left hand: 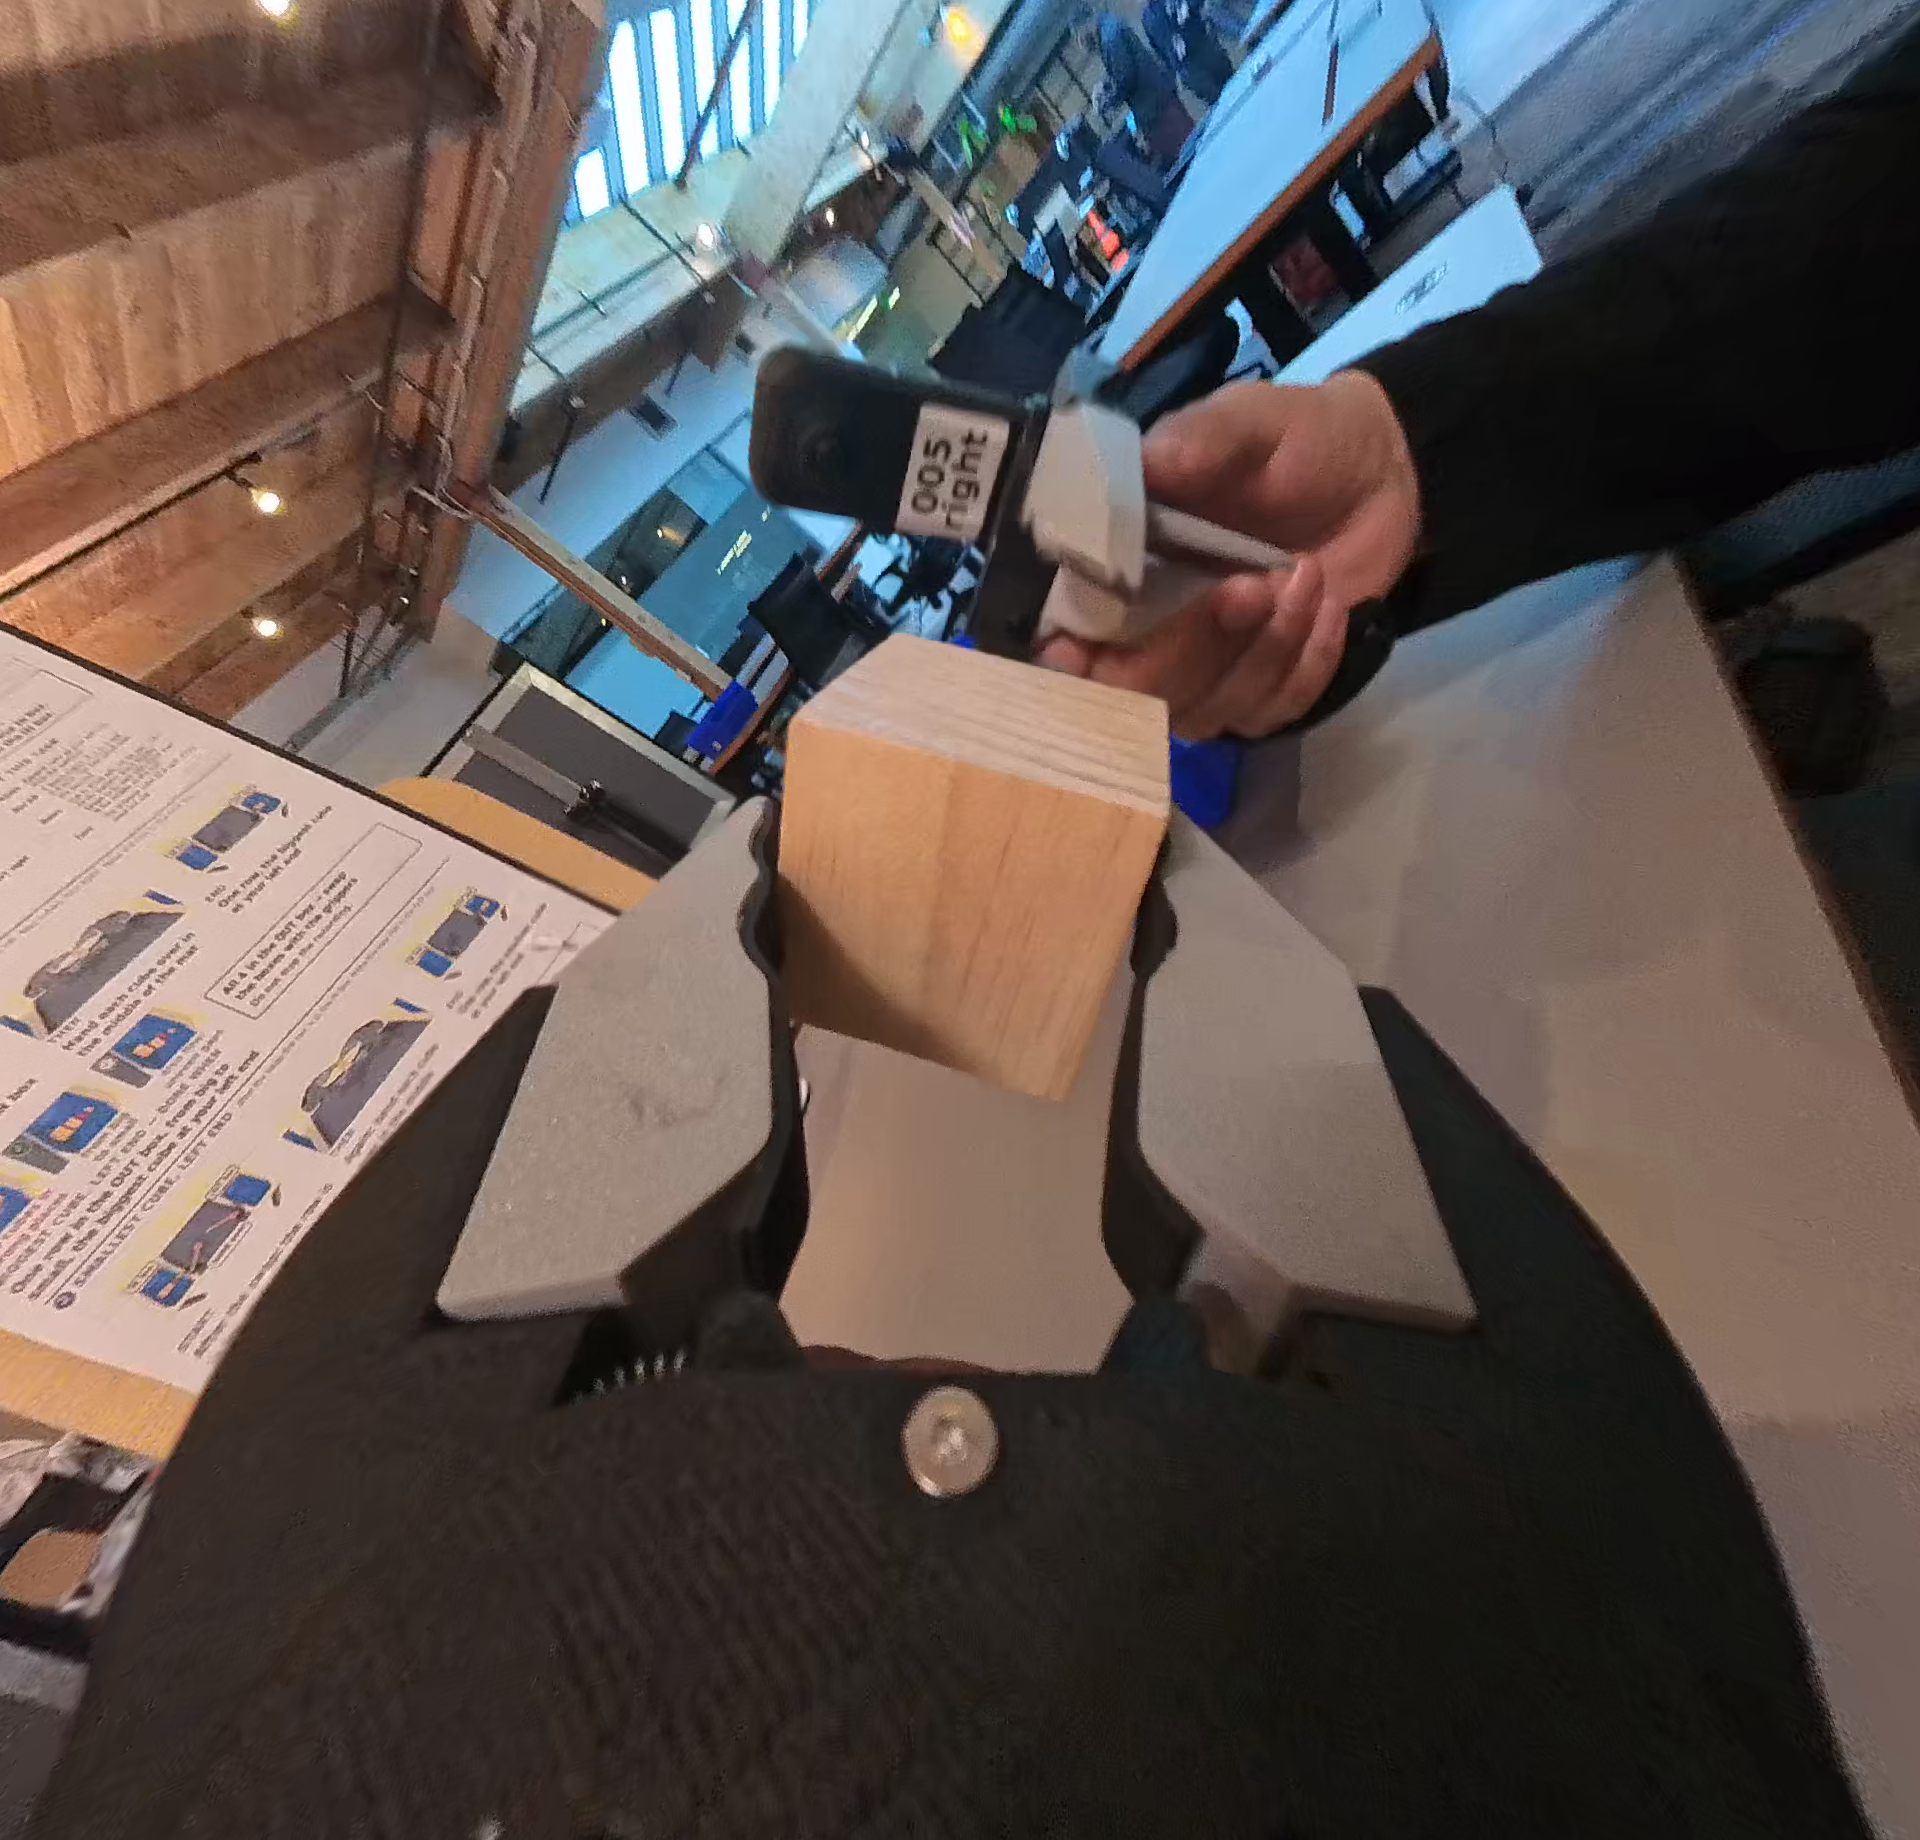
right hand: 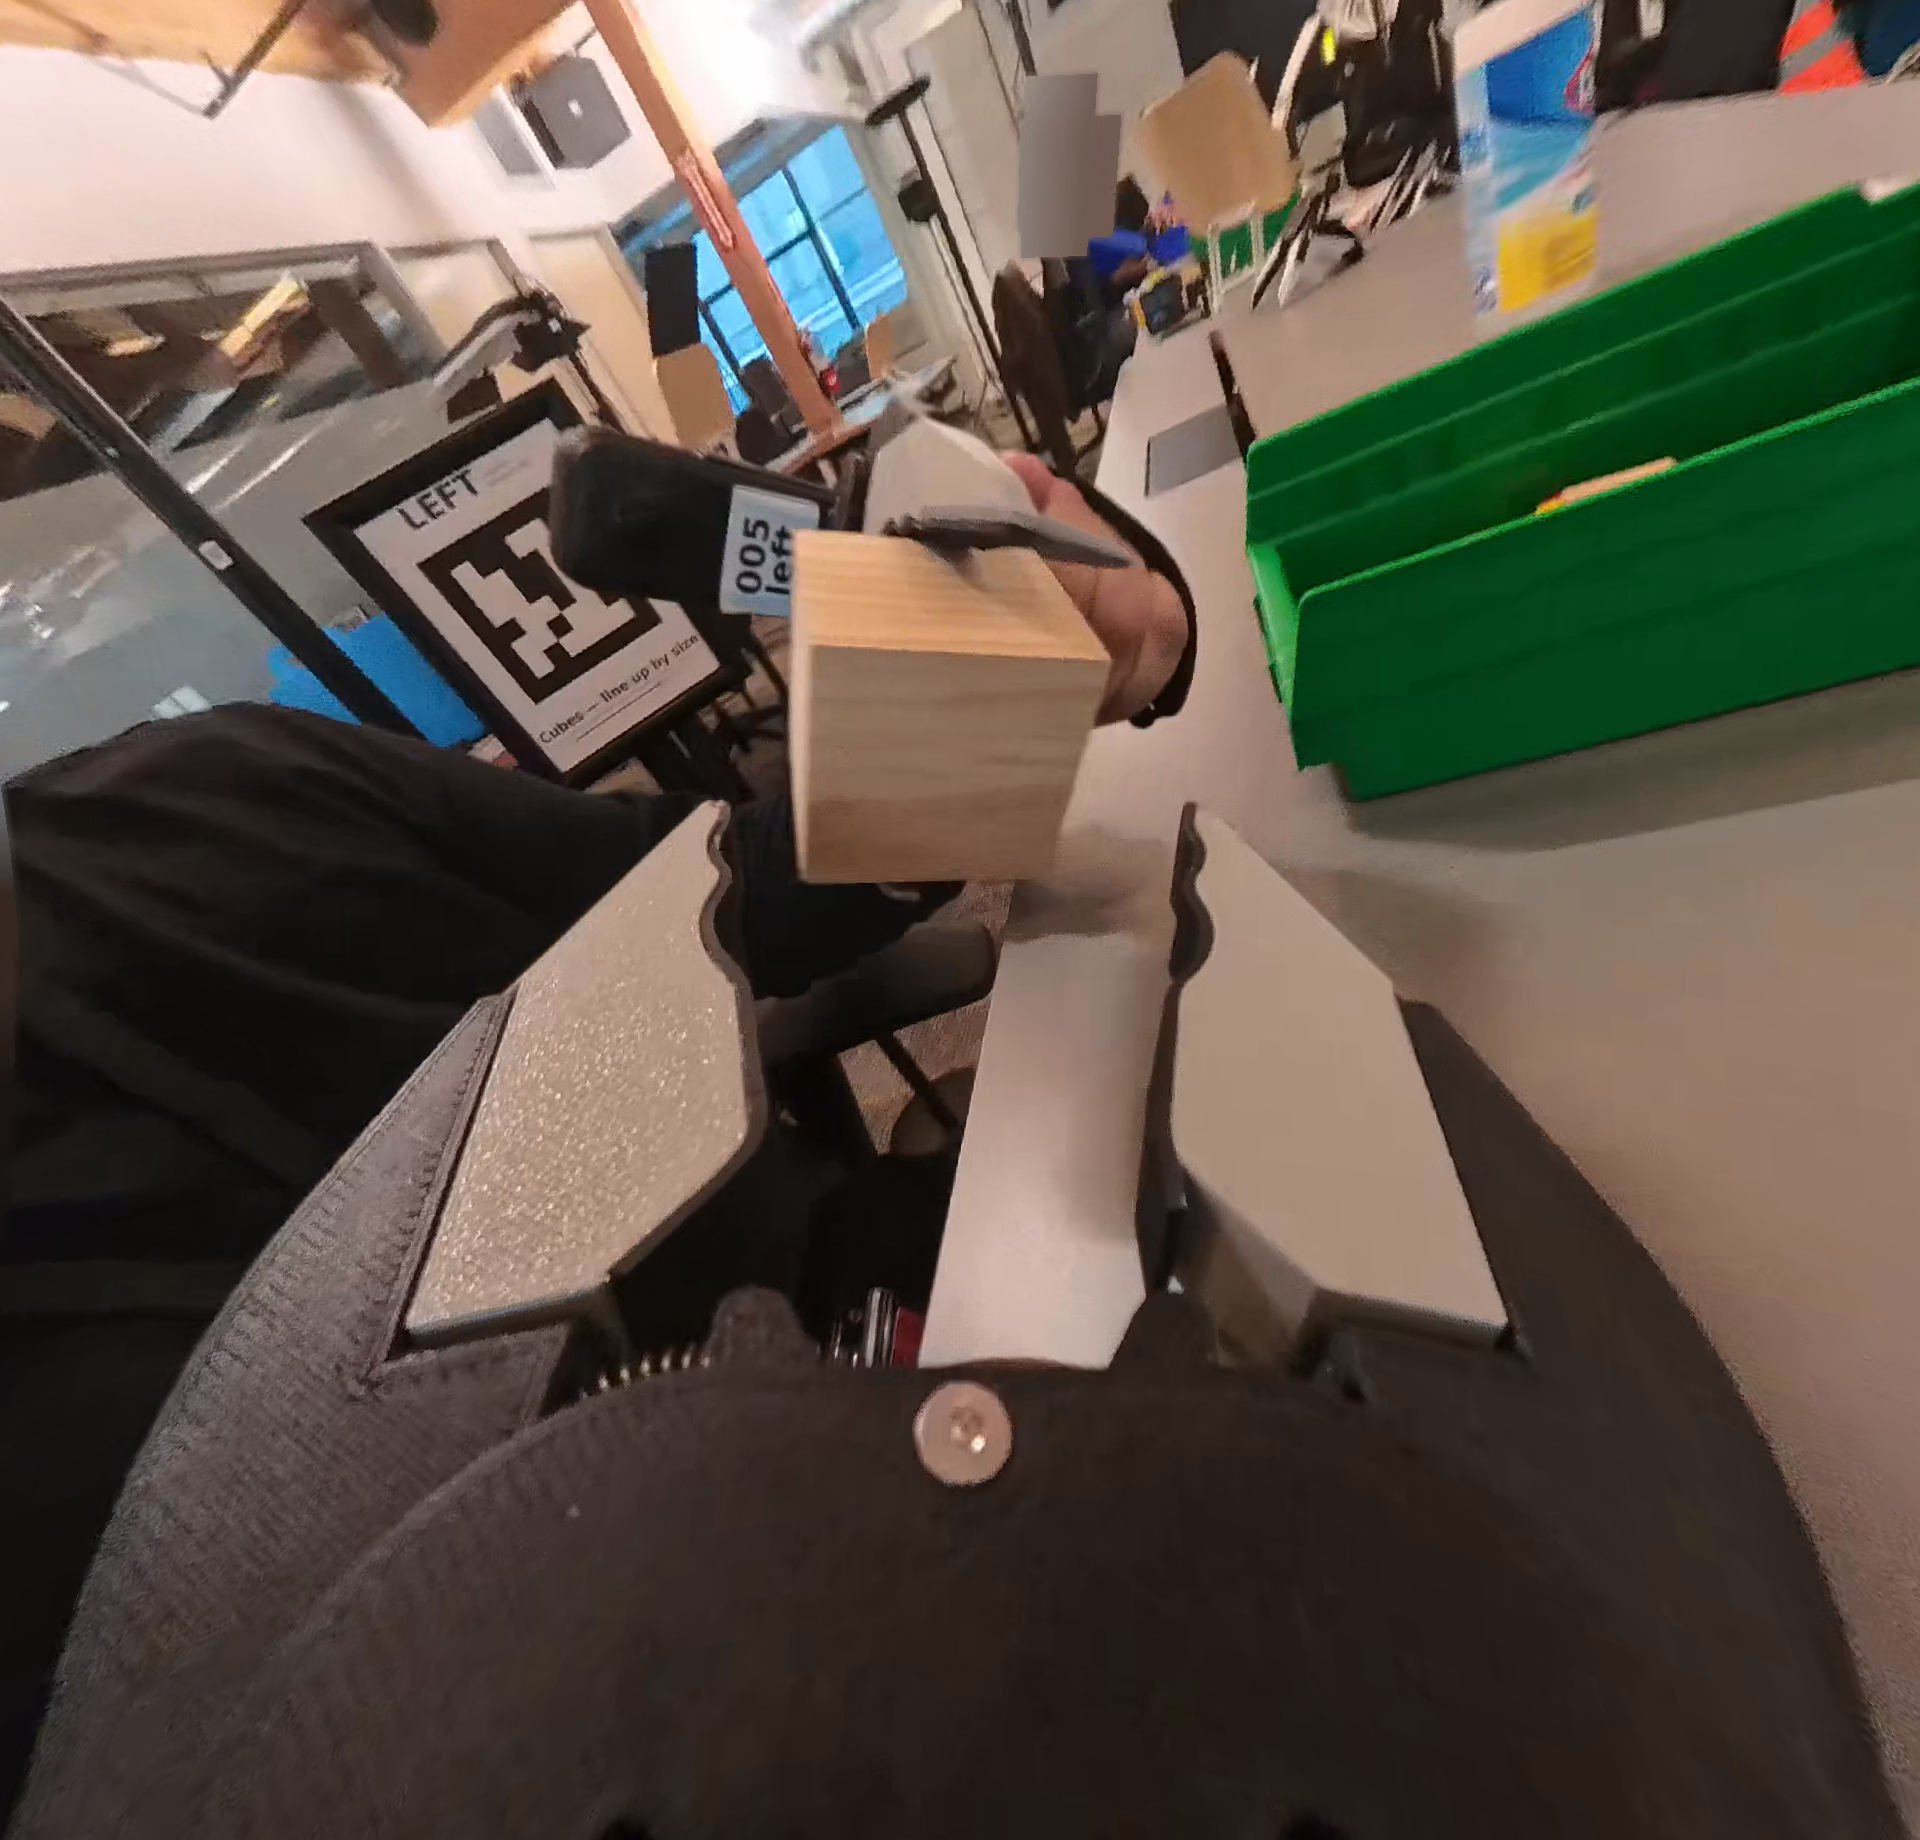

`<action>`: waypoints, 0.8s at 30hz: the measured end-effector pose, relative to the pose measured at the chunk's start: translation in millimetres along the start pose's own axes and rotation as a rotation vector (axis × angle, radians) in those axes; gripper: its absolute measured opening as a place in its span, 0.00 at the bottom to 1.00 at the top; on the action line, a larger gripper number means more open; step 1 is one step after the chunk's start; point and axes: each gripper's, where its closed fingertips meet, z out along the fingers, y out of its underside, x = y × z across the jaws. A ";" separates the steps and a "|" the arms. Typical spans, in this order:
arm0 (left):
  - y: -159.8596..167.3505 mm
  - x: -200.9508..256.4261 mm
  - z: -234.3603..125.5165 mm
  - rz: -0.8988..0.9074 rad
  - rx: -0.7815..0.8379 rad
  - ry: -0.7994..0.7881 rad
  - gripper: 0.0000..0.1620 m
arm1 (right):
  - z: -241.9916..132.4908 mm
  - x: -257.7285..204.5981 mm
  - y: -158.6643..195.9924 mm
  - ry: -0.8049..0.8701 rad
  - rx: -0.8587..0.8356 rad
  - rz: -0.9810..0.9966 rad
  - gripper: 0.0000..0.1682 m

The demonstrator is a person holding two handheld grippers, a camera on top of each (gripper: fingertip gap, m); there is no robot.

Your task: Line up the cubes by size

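One wooden cube (left hand: 966, 855) sits clamped in our left tongs (left hand: 961, 886) above the counter (left hand: 1507, 959), while our right tongs (right hand: 956, 897) gape empty.

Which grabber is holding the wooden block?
The left gripper: its jaws are clamped on the wooden cube. The right gripper is open and empty.
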 end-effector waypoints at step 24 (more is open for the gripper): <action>-1.1 5.3 6.6 0.001 0.015 -0.043 0.41 | 17.5 -4.3 -15.8 -0.042 0.073 0.118 0.34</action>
